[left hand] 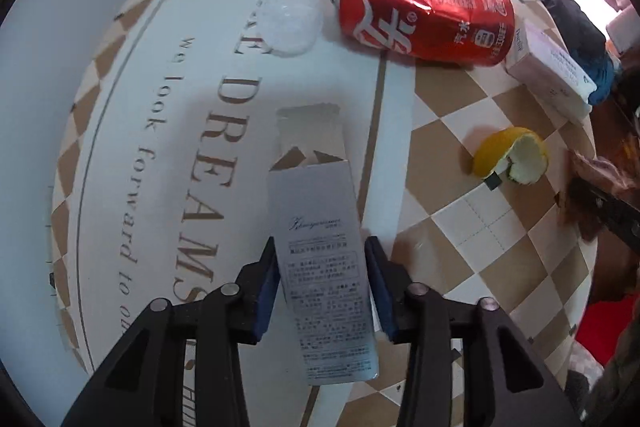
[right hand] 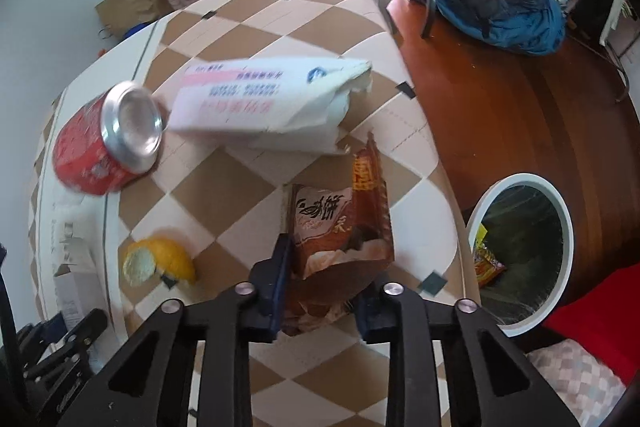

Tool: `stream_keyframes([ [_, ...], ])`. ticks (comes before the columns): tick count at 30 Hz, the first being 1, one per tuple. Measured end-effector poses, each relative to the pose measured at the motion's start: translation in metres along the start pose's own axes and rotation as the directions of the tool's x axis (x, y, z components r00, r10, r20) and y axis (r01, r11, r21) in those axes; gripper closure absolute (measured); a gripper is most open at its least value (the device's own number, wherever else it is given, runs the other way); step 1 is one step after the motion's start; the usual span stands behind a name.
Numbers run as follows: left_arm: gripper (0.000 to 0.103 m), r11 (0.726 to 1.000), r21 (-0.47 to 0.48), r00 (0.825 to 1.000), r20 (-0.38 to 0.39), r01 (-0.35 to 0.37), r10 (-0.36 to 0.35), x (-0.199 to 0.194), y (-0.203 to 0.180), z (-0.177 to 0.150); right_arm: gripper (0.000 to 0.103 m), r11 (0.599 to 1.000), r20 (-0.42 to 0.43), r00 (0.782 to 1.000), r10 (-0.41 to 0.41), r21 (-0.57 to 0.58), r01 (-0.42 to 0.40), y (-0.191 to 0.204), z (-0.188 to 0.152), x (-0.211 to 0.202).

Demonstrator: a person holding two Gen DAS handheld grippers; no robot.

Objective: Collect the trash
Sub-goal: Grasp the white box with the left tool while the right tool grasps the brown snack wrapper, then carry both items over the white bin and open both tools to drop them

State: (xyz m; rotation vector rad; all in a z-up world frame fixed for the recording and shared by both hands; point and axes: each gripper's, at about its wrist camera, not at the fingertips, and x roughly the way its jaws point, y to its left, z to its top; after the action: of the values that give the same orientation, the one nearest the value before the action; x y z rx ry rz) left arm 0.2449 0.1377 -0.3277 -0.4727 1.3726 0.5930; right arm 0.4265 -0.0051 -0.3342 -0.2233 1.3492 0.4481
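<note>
Two grippers: both hold trash on the table (right hand: pixel 208 183).
Left gripper (left hand: pixel 322 287): squeezes the gray box (left hand: pixel 320 251); its bottom end is hidden.
Right gripper (right hand: pixel 326 291): pinches the brown wrapper (right hand: pixel 340 227); its near end is hidden.
Bin (right hand: pixel 566 223): partly cut off.

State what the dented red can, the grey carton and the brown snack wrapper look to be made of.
Dented red can: thin glossy metal, bare silver base, creased wall. Grey carton: matte printed card, brown inside its open flaps. Brown snack wrapper: probably glossy plastic film, crinkled and torn.
</note>
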Motion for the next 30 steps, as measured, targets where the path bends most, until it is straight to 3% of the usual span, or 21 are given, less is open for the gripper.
stream_keyframes([
  [1, 0.071, 1.0, -0.003, 1.0, 0.009, 0.003, -0.003, -0.003, 0.002, -0.004, 0.077, 1.0, -0.002, 1.0, 0.01, -0.005, -0.01, 0.0, -0.003, -0.002],
  [7, 0.071, 1.0, 0.001, 0.997, 0.072, -0.014, 0.014, -0.024, -0.001, -0.038, 0.078, 0.998, 0.004, 0.998, 0.061, -0.022, -0.061, -0.009, -0.041, -0.024],
  [14, 0.071, 0.999, 0.026, 0.983, 0.182, -0.025, 0.02, -0.089, -0.013, -0.077, 0.079, 0.993, 0.012, 0.993, 0.114, -0.041, -0.114, -0.016, -0.09, -0.045],
  [22, 0.071, 0.995, 0.104, 0.945, 0.326, 0.001, -0.036, -0.164, -0.038, -0.08, 0.08, 0.975, 0.1, 0.97, 0.22, -0.053, -0.216, -0.024, -0.117, -0.103],
  [30, 0.071, 0.967, 0.245, 0.897, 0.409, 0.072, -0.17, -0.225, -0.115, -0.078, 0.08, 0.956, 0.248, 0.925, 0.29, -0.037, -0.29, -0.074, -0.119, -0.191],
])
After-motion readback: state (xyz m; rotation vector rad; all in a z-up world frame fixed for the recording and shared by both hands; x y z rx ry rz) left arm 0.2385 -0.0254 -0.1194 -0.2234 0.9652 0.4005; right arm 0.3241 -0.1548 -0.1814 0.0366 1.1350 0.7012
